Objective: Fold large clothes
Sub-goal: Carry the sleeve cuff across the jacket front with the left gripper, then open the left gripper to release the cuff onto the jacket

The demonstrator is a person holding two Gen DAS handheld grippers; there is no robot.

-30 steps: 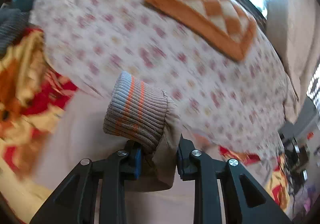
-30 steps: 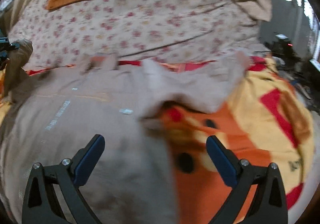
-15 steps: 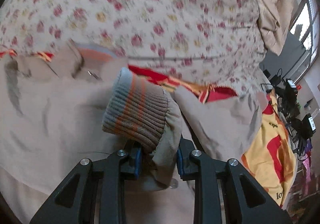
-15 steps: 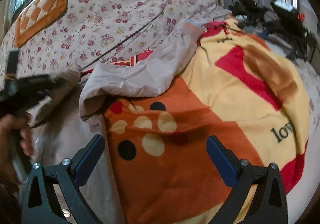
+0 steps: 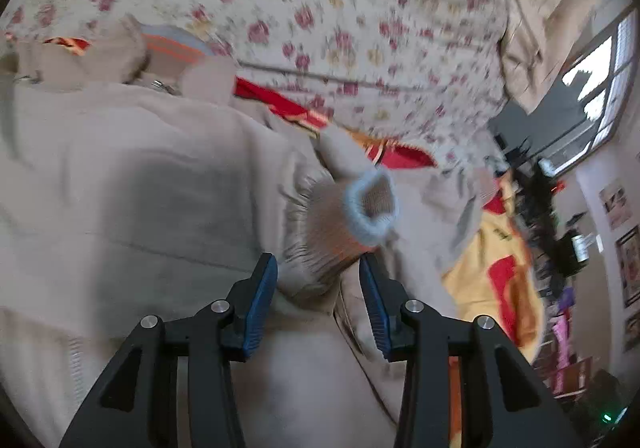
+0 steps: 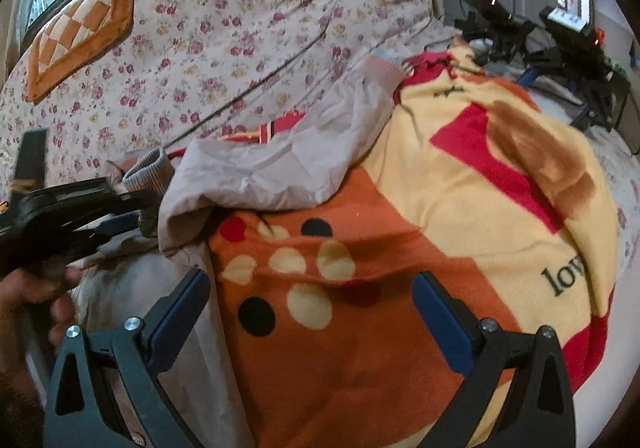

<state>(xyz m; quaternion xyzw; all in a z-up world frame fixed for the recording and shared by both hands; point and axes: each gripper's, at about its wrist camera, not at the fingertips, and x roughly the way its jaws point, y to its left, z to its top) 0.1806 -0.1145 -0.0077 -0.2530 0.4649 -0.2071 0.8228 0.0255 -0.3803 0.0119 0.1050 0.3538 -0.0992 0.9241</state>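
Left wrist view: left gripper (image 5: 318, 286) jaws have just been opening off the ribbed cuff (image 5: 352, 215), sleeve laid across the beige jacket (image 5: 132, 183) on the bed; right gripper (image 6: 310, 306) wide open, empty; best back out straight, leaving the fold undragged.

Jacket (image 6: 256, 171) on blanket (image 6: 400, 288)

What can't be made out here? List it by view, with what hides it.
- Left wrist view: whether the left gripper, its jaws just opened, touches the cuff; blur.
- Left wrist view: the jacket bottom; cut off by the edge.
- Right wrist view: the jacket's left part, behind the hand.
- Right wrist view: blanket lettering; cut off by a fold.
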